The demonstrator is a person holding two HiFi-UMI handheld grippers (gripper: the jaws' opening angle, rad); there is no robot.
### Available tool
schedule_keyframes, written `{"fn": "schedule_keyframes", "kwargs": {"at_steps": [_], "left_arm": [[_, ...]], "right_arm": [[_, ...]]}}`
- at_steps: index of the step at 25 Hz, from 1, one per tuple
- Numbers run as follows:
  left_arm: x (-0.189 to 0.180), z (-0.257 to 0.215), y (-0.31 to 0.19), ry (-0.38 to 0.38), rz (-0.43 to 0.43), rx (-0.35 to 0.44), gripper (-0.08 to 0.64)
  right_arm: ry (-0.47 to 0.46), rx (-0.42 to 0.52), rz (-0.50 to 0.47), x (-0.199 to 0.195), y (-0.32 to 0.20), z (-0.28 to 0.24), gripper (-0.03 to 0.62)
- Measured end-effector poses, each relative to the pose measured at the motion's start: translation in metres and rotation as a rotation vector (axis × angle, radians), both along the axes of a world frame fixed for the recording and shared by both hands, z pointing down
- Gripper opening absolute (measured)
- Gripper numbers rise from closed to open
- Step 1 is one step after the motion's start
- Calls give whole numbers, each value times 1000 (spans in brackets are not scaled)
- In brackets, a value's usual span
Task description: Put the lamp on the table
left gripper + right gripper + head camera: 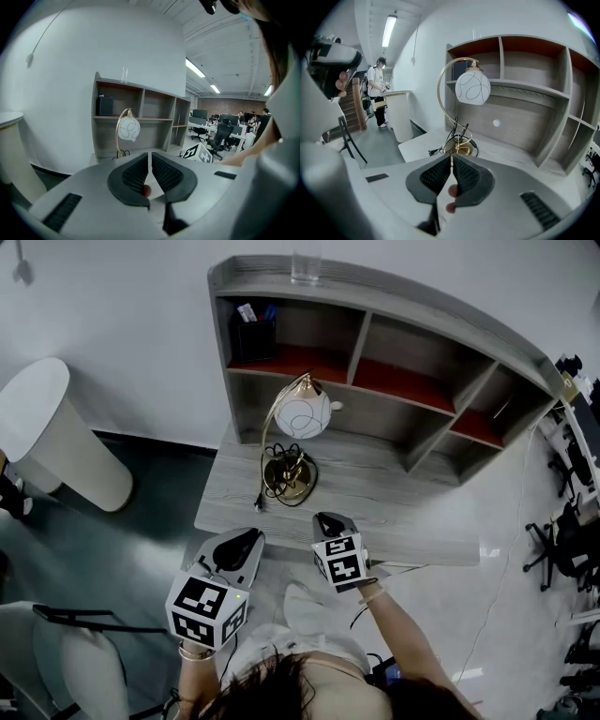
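The lamp [298,432] stands upright on the grey wooden table [394,512], with a white globe shade [473,87], a curved gold arm and a gold base [459,148] wrapped in black cord. Its plug lies on the tabletop to the left of the base. My left gripper [246,538] hovers at the table's near edge, left of the lamp, jaws shut with nothing between them. My right gripper [328,520] sits just right of it, in front of the lamp base, also shut and holding nothing. In the left gripper view the lamp [126,131] stands well ahead of the gripper [149,156].
A grey shelf unit [412,381] with red-lined compartments stands at the table's back; a black pen holder [254,334] sits in its left compartment and a drinking glass [306,266] on top. A white round column [56,437] stands at the left, a chair [66,652] nearby.
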State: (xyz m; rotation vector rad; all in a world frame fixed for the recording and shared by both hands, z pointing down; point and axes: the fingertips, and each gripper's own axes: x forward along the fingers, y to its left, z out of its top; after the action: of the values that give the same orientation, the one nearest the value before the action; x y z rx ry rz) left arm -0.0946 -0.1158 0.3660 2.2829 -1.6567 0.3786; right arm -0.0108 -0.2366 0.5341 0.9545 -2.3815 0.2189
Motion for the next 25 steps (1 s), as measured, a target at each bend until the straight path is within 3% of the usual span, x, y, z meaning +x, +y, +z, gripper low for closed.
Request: {"fn": "schedule_keyframes", "kwargs": {"at_steps": [16,25], "left_arm": [[29,9,78,16,11,-6,32],[36,17,121,15,-19,-15,32]], "right_arm": [[-31,55,29,41,80,-34,31],[-58,37,38,56,115,-31,31]]}}
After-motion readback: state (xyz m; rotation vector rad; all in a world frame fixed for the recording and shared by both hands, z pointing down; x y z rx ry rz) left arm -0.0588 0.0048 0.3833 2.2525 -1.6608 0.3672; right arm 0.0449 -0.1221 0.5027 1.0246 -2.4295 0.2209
